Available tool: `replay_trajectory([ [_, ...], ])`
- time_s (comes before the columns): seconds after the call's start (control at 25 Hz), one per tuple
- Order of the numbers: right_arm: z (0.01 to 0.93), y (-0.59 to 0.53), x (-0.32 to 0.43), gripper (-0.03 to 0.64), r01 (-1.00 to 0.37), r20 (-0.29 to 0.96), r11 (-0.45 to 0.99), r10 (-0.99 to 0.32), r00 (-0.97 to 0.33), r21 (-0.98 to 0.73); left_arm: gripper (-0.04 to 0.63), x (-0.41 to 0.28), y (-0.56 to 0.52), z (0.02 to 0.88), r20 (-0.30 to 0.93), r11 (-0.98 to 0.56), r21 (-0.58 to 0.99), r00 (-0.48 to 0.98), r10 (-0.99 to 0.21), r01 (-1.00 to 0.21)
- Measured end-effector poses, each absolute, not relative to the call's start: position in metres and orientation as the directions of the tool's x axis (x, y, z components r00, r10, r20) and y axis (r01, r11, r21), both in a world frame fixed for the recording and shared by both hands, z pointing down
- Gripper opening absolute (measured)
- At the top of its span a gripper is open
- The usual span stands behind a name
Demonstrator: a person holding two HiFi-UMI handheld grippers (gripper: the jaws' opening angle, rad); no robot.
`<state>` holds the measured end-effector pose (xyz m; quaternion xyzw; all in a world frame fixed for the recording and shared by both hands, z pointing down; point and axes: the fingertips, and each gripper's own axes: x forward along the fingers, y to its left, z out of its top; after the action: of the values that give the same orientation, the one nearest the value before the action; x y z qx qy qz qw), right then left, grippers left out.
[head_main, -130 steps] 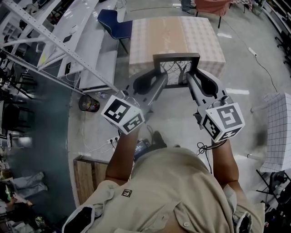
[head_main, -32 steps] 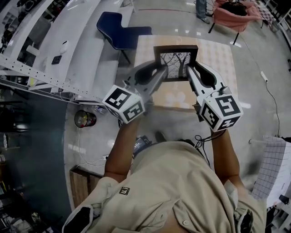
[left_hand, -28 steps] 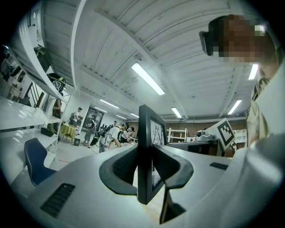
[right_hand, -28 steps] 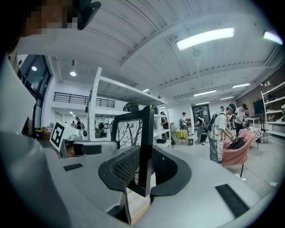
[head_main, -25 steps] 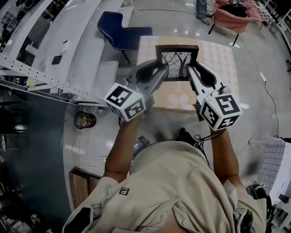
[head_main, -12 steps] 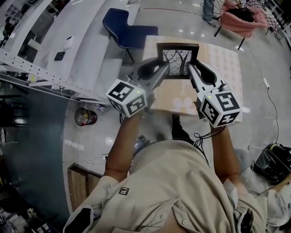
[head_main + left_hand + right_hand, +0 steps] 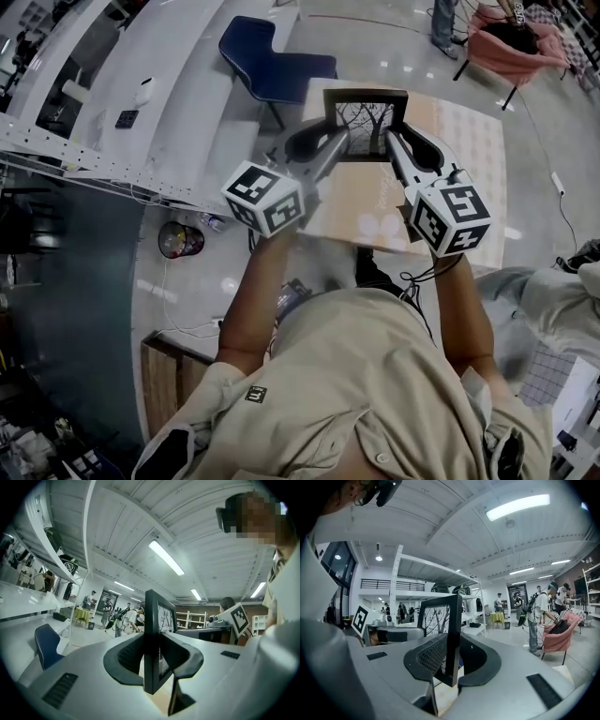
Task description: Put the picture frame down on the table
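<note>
1. Against the earlier frames, the table [image 7: 469, 141] no longer lies well ahead; it now spreads beneath both grippers, with its near edge close to the person's body; the picture frame [image 7: 366, 124], once over bare floor, stands upright above the table's far-left part; whether its lower edge touches the tabletop cannot be told.
2. The left gripper [image 7: 332, 150] has its jaws clamped on the frame's left side rail; the right gripper [image 7: 394, 150] is clamped likewise on the right rail; both grips look as they did before.
3. Only the head view shows the table under the frame; only the gripper views show the pads pressing each rail from front and back, and people standing in the hall beyond the table.
4. A blue chair [image 7: 272, 61] stands just off the table's far-left corner; a pink chair [image 7: 520, 47] stands beyond its far-right corner; the table's right half is bare; open floor lies to the table's right.
</note>
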<state>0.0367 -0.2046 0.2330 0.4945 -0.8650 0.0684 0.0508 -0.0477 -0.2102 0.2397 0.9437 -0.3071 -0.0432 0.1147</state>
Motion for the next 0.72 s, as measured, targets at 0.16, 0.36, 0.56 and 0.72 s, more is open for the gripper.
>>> replay_trajectory([
  [0.16,0.245,-0.218,0.038,0.087,-0.856,0.162,0.510,-0.841,-0.516,-0.081,0.103,-0.047,-0.222,0.251,0.007,-0.773,0.244,0.798,-0.603,-0.586],
  [0.36,0.254,-0.254,0.037,0.086,-0.847,0.184,0.522,-0.827,-0.531,-0.097,0.103,-0.048,-0.256,0.259,0.032,-0.754,0.261,0.786,-0.618,-0.603],
  [0.56,0.271,-0.279,0.036,0.087,-0.842,0.212,0.526,-0.815,-0.539,-0.120,0.103,-0.048,-0.280,0.276,0.067,-0.736,0.282,0.778,-0.625,-0.615],
  [0.72,0.288,-0.298,0.037,0.087,-0.838,0.240,0.527,-0.803,-0.546,-0.140,0.104,-0.047,-0.298,0.292,0.102,-0.719,0.300,0.770,-0.629,-0.627],
])
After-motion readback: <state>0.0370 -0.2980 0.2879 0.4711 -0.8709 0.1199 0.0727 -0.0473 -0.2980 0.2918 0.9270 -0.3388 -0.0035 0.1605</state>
